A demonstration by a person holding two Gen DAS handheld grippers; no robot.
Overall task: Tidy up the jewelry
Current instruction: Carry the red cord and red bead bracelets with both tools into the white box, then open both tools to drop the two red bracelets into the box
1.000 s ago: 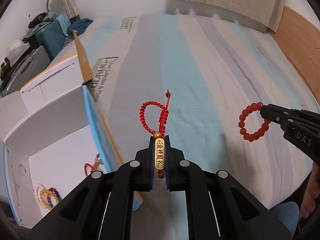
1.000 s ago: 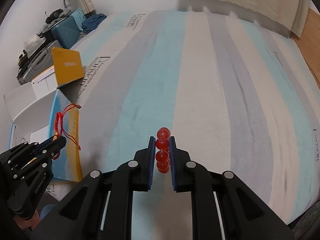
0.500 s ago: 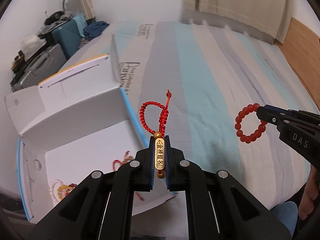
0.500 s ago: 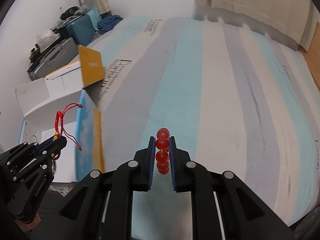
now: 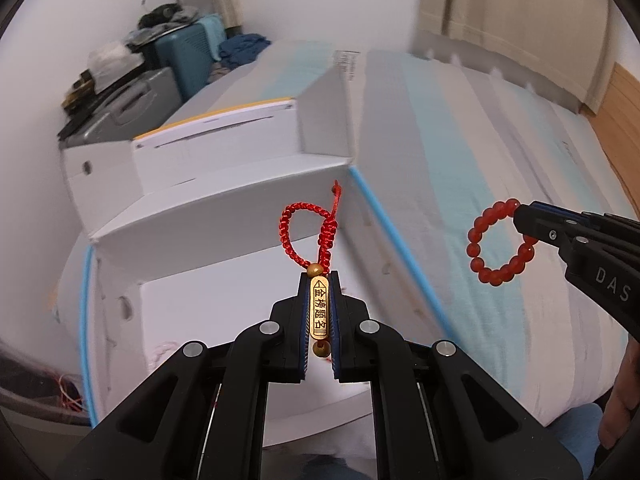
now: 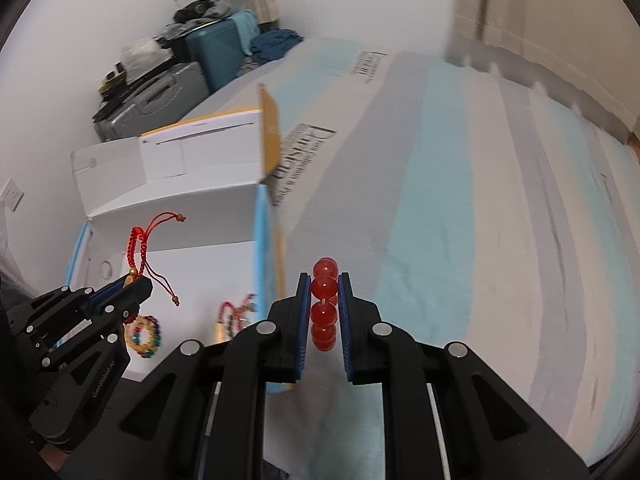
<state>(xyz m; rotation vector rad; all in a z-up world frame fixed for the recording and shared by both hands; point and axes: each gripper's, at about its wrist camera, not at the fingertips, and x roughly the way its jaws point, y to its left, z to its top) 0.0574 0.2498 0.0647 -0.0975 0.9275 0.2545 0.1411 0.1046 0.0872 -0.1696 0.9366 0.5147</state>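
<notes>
The left gripper (image 5: 320, 312) is pinching the red cord bracelet (image 5: 319, 308) over the white box (image 5: 224, 216) below it, the right gripper (image 6: 324, 308) is clamping the red bead bracelet (image 6: 324, 304) beside that box, risking a drop onto the bed (image 6: 460, 220).

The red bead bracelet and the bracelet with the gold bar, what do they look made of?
Bead bracelet: glossy, slightly see-through red beads, likely glass or polished stone. Cord bracelet: knotted red string. Its gold bar: shiny engraved metal, or plated.

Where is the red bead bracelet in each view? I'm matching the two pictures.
Left wrist: bead bracelet at the right, a full ring hanging from the right tool.
Right wrist: bottom centre, edge-on between the pads.
Shared landmark: the white box.
</notes>
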